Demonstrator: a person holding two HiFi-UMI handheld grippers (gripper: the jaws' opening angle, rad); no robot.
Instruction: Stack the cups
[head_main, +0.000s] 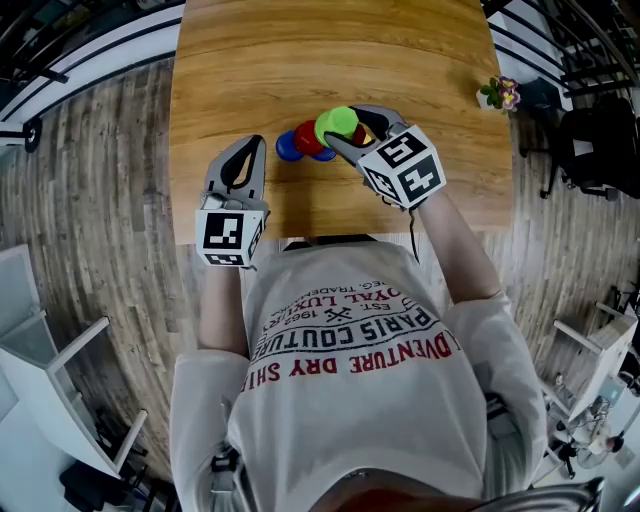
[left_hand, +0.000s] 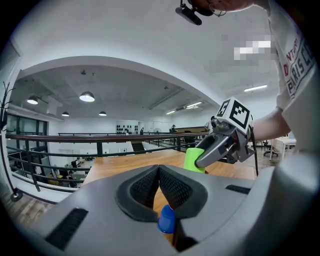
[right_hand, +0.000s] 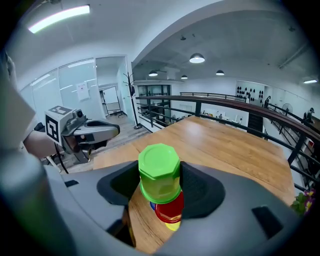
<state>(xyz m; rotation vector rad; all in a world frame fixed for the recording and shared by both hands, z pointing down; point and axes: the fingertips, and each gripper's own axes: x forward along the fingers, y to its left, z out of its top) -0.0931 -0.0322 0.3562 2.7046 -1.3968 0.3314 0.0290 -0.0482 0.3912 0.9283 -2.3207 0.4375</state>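
Observation:
My right gripper (head_main: 341, 128) is shut on an upside-down green cup (head_main: 338, 122), held just above the wooden table (head_main: 330, 50). In the right gripper view the green cup (right_hand: 160, 172) sits between the pads (right_hand: 199, 187), over a red cup (right_hand: 171, 210), with a bit of yellow and blue showing beneath. A red cup (head_main: 308, 139) and a blue cup (head_main: 288, 146) stand side by side left of the green one. My left gripper (head_main: 257, 145) is shut and empty, just left of the blue cup (left_hand: 166, 220).
A small flower pot (head_main: 499, 94) stands near the table's right edge. The table's near edge runs just in front of the person's shirt. White furniture (head_main: 60, 350) stands on the floor at the left. Bare tabletop lies beyond the cups.

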